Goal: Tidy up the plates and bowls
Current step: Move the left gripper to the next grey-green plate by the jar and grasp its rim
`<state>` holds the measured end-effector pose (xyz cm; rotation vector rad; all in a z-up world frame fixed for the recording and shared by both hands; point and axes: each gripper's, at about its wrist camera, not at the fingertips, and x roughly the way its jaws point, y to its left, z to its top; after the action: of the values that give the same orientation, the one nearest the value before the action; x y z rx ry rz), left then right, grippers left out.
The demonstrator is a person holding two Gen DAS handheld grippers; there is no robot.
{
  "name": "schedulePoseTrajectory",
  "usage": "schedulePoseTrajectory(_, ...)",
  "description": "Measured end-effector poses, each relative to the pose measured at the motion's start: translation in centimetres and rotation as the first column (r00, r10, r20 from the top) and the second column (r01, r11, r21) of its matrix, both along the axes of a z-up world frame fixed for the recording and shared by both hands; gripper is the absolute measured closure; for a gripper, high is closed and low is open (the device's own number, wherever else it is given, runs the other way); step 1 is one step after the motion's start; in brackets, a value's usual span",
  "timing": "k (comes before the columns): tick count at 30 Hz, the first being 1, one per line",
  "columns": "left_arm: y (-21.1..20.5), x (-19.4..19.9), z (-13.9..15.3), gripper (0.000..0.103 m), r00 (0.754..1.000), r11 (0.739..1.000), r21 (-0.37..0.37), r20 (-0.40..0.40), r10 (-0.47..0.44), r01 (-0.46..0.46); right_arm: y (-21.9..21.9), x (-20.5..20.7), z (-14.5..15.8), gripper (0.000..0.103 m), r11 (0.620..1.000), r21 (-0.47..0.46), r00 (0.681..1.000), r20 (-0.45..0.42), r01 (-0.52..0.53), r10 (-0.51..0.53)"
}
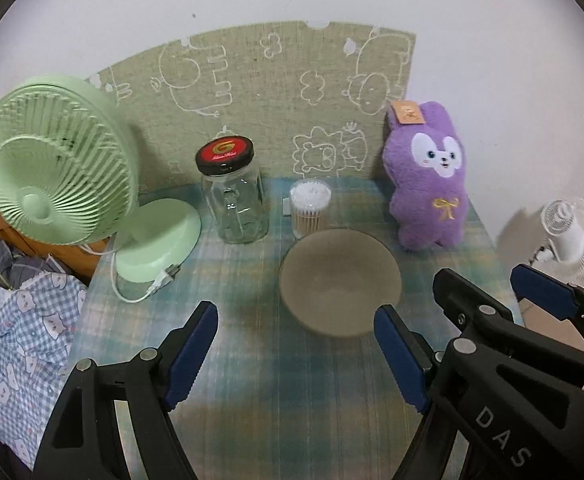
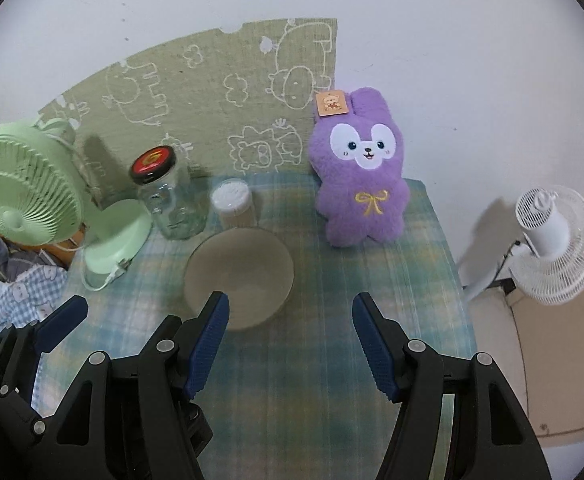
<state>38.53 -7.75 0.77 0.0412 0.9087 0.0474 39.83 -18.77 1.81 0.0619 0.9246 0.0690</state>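
Nearest my left camera, the left gripper (image 1: 296, 352) hangs over the checked tablecloth (image 1: 251, 360) with its blue-padded jaws spread wide and nothing between them. At about four o'clock in that same view the right gripper (image 1: 504, 284) shows from the side, also parted and empty (its far finger overlaps the white fan behind it).

Going left to right across the table as I see it from the left wrist: a rumpled checked cloth (image 1: 19, 340) hangs off the edge at nine o'clock, then the green desk fan (image 1: 55, 172) stands at ten o'clock with its cord (image 1: 131, 292) trailing on the tablecloth. Next comes a clear glass jar (image 1: 237, 200) with a red and black lid, upright, and just beside it a tub of cotton swabs (image 1: 310, 208). The grey-brown bowl (image 1: 340, 280) sits right in front of that tub, near the middle of the table, at about one o'clock from my left jaws; neither tool touches it. A purple plush rabbit (image 1: 428, 176) leans against the wall at two o'clock, and a white fan (image 1: 572, 236) stands off the table at three o'clock.

From the right wrist, the bowl (image 2: 239, 272) lies at eleven o'clock, its near rim behind the left finger of my right gripper (image 2: 289, 344).
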Motion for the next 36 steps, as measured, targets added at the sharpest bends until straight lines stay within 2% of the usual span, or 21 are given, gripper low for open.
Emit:
schedulePoseTrajectory(5,-0.3,3.4,-2.2,0.024,1.0,1.0,0.018,-0.02,0.019,-0.018,-0.5,3.6,-2.7,0.035,1.0,0.016,1.0,-0.029,-0.003,0.003)
schedulePoseTrajectory(12,0.6,6.5,-5.4,0.039,0.997,0.999,0.014,-0.063,0.039,-0.038,0.2,6.9,-6.1,0.036,0.999,0.033,0.997,-0.069,-0.017,0.02)
schedulePoseTrajectory(13,0.7,6.9,-5.9,0.044,0.996,0.999,0.016,-0.075,0.045,-0.044,0.4,7.3,-6.5,0.039,0.999,0.038,0.997,-0.076,-0.02,0.023)
schedulePoseTrajectory(21,1.4,8.8,-8.4,0.059,0.992,0.999,0.024,-0.12,0.043,-0.04,1.1,9.2,-9.1,0.05,0.999,0.036,0.993,-0.115,-0.022,0.026)
schedulePoseTrajectory(26,1.6,9.6,-9.3,0.07,0.99,0.999,0.006,-0.137,0.035,-0.035,0.6,9.9,-10.1,0.063,0.998,0.06,0.989,-0.148,-0.001,0.01)
schedulePoseTrajectory(31,1.9,9.9,-9.8,0.072,0.988,0.999,-0.016,-0.154,0.035,-0.037,0.8,10.3,-10.8,0.072,0.996,0.086,0.985,-0.172,-0.012,0.026)
schedulePoseTrajectory(36,1.9,9.9,-9.7,0.073,0.986,0.999,-0.018,-0.163,0.036,-0.04,1.2,10.3,-10.6,0.072,0.997,0.074,0.984,-0.176,-0.018,0.031)
